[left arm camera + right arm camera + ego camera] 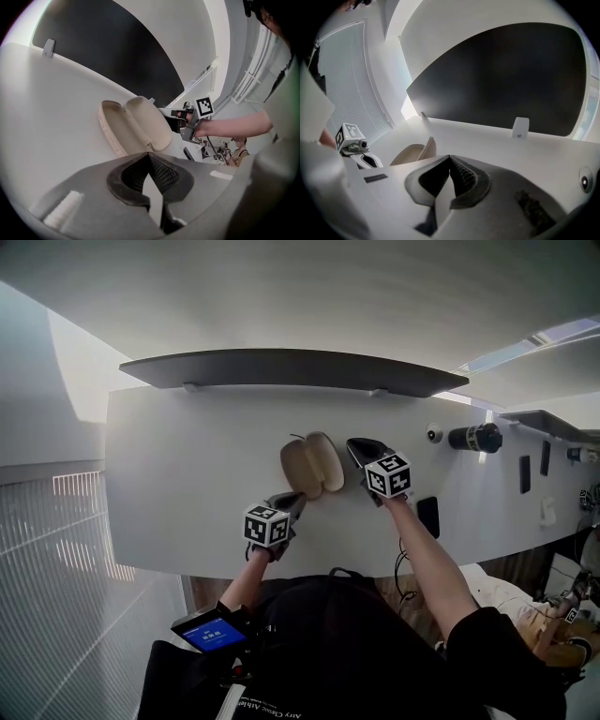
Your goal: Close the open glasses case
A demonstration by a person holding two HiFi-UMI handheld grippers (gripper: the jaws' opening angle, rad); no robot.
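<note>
An open beige glasses case (312, 465) lies on the white table (178, 474), both shell halves facing up. My left gripper (292, 499) sits just in front of the case's near left end, apart from it, jaws together and empty. My right gripper (360, 445) hovers just right of the case, also shut with nothing in it. In the left gripper view the case (136, 124) lies beyond the closed jaw tips (149, 155), and the right gripper (182, 115) shows behind it. In the right gripper view the case (415, 152) lies left of the shut jaws (450, 158).
A dark panel (281, 367) runs along the table's far edge. At the right of the table are a small white round device (434, 433), a black cylinder (475, 438) and a flat black object (427, 516). The table's front edge is close to my body.
</note>
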